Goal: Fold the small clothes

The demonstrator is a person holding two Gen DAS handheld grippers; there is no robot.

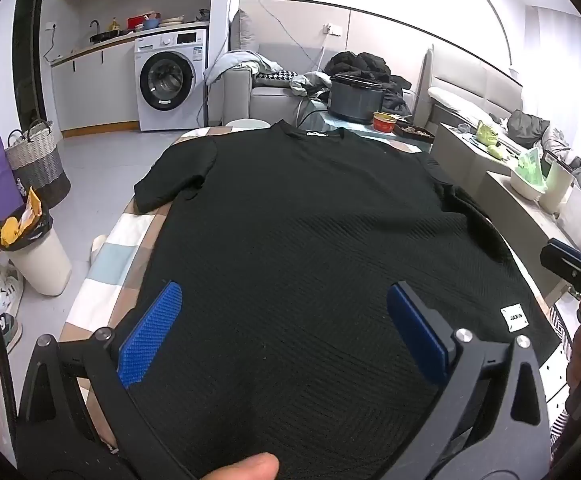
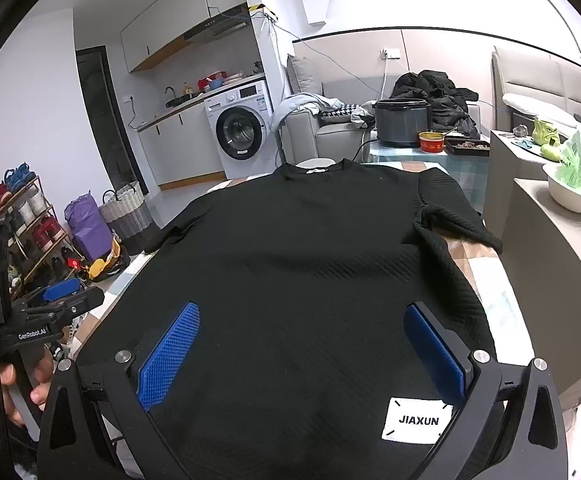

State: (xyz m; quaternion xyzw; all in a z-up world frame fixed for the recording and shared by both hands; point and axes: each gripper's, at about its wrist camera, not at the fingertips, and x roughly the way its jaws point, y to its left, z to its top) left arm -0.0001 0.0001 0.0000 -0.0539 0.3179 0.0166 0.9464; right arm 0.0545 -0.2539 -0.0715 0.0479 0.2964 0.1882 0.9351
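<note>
Left wrist view, left to right.

- Lower left: left gripper [image 1: 282,328], blue ribbed pads [image 1: 150,340] spread to their widest. The jaws are open with nothing between them but the cloth lying below; the pads press on nothing.
- Centre: black T-shirt [image 1: 310,208], spread flat, collar at the top of the frame, hem nearest the camera. It lies on a counter [image 1: 126,240] under a checked cover. Laid out full, presumably so that folding can start from a smooth shape; no fold is made yet.
- Upper left of the shirt: 1 short sleeve [image 1: 174,176] lies out flat to the side.
- Lower right of the shirt: white hem label [image 1: 514,317], too small to read here.
- Far right edge: part of the right gripper [image 1: 570,268].

Right wrist view, left to right.

- Far left: the left gripper's body, held in a hand, marked "GenRobot.AI" [image 2: 34,334].
- Lower centre: right gripper [image 2: 302,350], jaws likewise wide apart and empty, hovering over the hem. Both tools sit at the near edge, in my judgement ready to take the hem or sides.
- Centre right: the other sleeve [image 2: 454,216], rumpled and partly doubled; it likely needs straightening.
- Lower right: the label, reading "JIAXUN".
- Background, upper left to right: washing machine [image 2: 242,132], dark cooker pot [image 2: 400,122], red tin [image 2: 430,142].
</note>
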